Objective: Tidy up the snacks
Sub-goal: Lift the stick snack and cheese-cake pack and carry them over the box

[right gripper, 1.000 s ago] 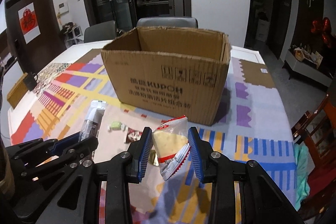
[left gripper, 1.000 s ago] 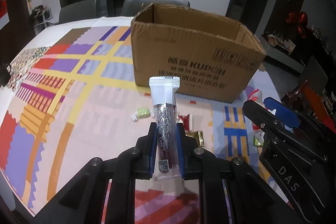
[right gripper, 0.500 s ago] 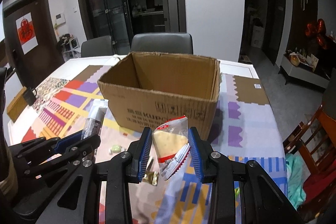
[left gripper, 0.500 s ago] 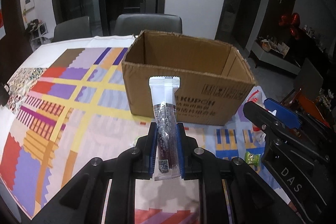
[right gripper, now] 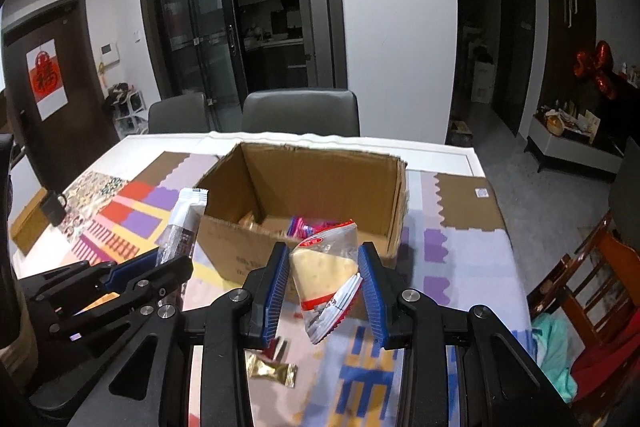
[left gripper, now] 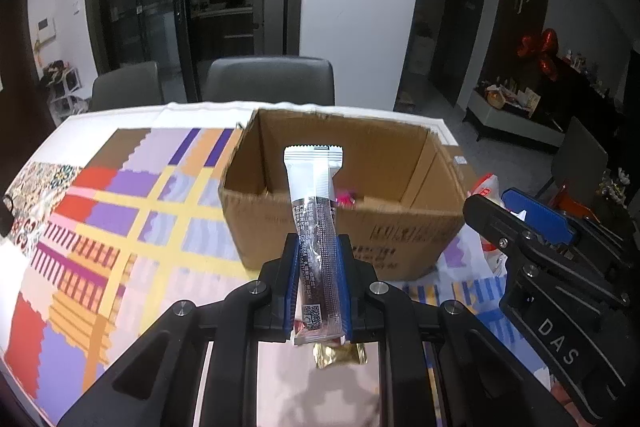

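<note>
Cardboard box (left gripper: 400, 247) print blurred – right gripper (left gripper: 520, 211) marked "DAS"

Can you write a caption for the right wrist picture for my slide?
Right gripper holding a cracker packet in front of an open cardboard box with snacks inside.

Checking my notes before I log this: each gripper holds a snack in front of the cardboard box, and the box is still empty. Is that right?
Not quite. The box is not empty: the right wrist view shows pink and red packets on its floor. The rest holds: the left gripper holds a stick pack and the right gripper a cracker bag, both in front of the box.
</note>
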The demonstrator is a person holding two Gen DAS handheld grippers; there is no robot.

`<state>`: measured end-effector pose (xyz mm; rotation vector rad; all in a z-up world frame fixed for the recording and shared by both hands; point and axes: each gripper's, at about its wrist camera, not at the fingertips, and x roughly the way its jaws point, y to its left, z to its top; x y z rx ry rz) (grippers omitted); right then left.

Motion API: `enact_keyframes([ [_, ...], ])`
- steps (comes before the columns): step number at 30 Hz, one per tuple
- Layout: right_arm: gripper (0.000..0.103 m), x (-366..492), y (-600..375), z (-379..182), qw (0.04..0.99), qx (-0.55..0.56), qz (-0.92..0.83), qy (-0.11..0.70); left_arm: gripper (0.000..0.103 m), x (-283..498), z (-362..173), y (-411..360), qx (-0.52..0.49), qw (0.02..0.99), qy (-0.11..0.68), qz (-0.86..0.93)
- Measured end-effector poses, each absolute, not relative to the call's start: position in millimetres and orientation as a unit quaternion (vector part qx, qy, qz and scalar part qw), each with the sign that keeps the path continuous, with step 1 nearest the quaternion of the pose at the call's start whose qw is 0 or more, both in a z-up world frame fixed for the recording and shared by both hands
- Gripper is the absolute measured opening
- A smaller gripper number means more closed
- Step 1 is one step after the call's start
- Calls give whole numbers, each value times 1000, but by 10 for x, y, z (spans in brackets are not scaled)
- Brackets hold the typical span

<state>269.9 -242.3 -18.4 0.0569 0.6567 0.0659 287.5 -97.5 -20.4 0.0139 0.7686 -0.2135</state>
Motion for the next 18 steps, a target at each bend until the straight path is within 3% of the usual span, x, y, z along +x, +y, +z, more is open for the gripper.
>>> enact_keyframes([
  [18,37,3038,-2426,26,953,31,10,301,18,3342,111,-1072,32,928,341,-143],
])
